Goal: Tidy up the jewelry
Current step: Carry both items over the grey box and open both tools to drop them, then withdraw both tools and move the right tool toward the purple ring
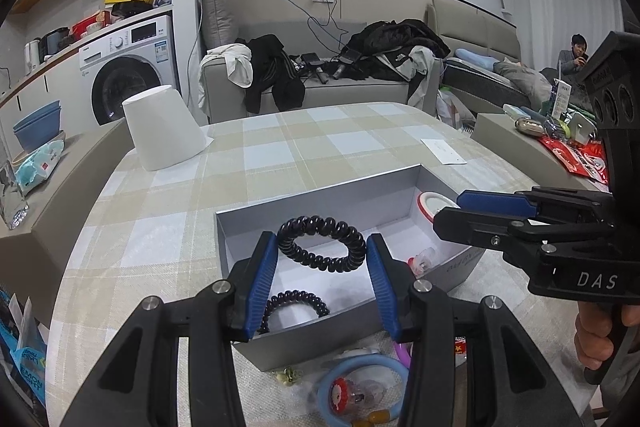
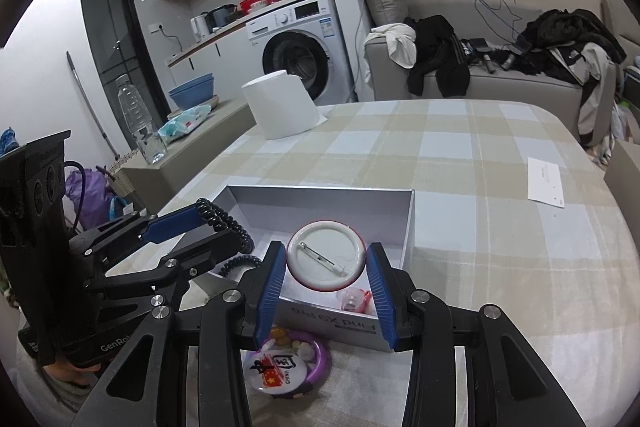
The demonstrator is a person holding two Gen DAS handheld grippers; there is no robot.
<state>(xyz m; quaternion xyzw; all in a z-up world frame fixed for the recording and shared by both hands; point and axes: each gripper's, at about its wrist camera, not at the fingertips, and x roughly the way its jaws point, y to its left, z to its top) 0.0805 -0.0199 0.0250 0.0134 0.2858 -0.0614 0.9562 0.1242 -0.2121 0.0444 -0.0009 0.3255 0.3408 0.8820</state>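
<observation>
My left gripper (image 1: pixel 322 267) is shut on a black coiled hair tie (image 1: pixel 320 261), which hangs over the left part of an open grey box (image 1: pixel 312 199). A second black coil tie (image 1: pixel 296 301) lies on the box floor below it. My right gripper (image 2: pixel 326 267) is shut on a round pin badge (image 2: pixel 326 255) with its white back and pin facing me, over the right part of the box (image 2: pixel 320 189). A small pink trinket (image 2: pixel 354 299) lies in the box. From the right wrist view the left gripper (image 2: pixel 224 227) shows with its hair tie (image 2: pixel 224 219).
In front of the box lie a blue bangle (image 1: pixel 360 363), a purple bangle (image 2: pixel 320 355), a flag badge (image 2: pixel 276 371) and small charms. A white upturned tub (image 1: pixel 164 127) stands far left on the checked tablecloth, with a paper card (image 1: pixel 442 151) far right. A person sits at the back right.
</observation>
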